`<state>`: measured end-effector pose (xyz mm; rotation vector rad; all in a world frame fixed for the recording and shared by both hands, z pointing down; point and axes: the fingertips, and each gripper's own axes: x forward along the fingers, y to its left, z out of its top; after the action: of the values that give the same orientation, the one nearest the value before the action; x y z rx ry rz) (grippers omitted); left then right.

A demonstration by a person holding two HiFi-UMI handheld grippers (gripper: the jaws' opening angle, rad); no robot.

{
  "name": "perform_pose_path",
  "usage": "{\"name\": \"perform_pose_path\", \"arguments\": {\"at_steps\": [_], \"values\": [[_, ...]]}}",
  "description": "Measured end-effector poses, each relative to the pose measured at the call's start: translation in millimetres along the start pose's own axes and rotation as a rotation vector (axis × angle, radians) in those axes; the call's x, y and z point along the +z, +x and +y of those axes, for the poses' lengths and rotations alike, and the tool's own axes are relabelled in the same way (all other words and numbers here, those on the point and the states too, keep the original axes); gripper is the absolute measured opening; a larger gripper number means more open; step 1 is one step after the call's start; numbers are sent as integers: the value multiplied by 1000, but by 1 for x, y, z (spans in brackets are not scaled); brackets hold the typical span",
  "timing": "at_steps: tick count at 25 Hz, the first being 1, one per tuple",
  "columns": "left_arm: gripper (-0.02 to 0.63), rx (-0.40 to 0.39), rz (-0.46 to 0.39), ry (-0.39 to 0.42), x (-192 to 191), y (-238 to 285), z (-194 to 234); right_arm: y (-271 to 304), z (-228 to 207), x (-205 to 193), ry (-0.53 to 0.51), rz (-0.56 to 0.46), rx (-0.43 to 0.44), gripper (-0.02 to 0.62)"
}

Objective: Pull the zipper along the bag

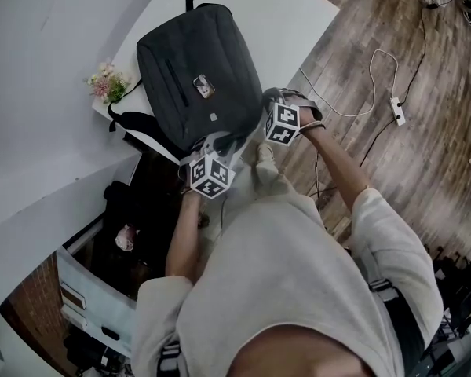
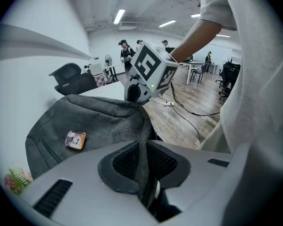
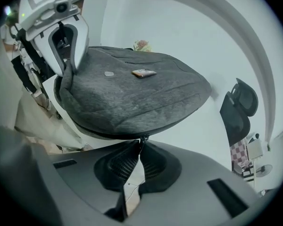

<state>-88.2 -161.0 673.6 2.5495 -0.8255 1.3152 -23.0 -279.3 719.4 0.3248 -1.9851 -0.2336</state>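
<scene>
While your left claw (image 2: pixel 143 171) pinches the grey bag (image 2: pixel 99 121) by a fold of its near edge, your right claw (image 3: pixel 138 149) is clenched on the zipper pull (image 3: pixel 142 139) along that edge; the bag lies on the white counter (image 1: pixel 298 14).

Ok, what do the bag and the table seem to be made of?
Bag: dark grey woven fabric with a matte finish; it shows a heathered weave and soft folds. Table: smooth white board, probably laminate, with a low sheen; the surface is even and featureless, and the edge is crisp.
</scene>
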Motion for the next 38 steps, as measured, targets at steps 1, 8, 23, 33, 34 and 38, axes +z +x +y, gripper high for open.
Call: {"name": "perform_pose_path", "arguments": {"at_steps": [1,8,23,33,34,38], "values": [[69,0,0,-3,0,1,0,-1,5,-1,16,5,0,21],[69,2,-6,-32,2,4,2,-14,41,-3,111,43,1,21],[88,-12,-34,34,10,3,-18,-30,73,-12,334,88,-12,18],[261,52,75,222,-38,-42,-11,-32,71,-18,321,70,0,18],[259,65,95,232,-47,-46,-6,-32,71,-18,315,69,2,18],[258,72,140,277,-69,-49,7,-30,72,-16,299,66,9,18]]}}
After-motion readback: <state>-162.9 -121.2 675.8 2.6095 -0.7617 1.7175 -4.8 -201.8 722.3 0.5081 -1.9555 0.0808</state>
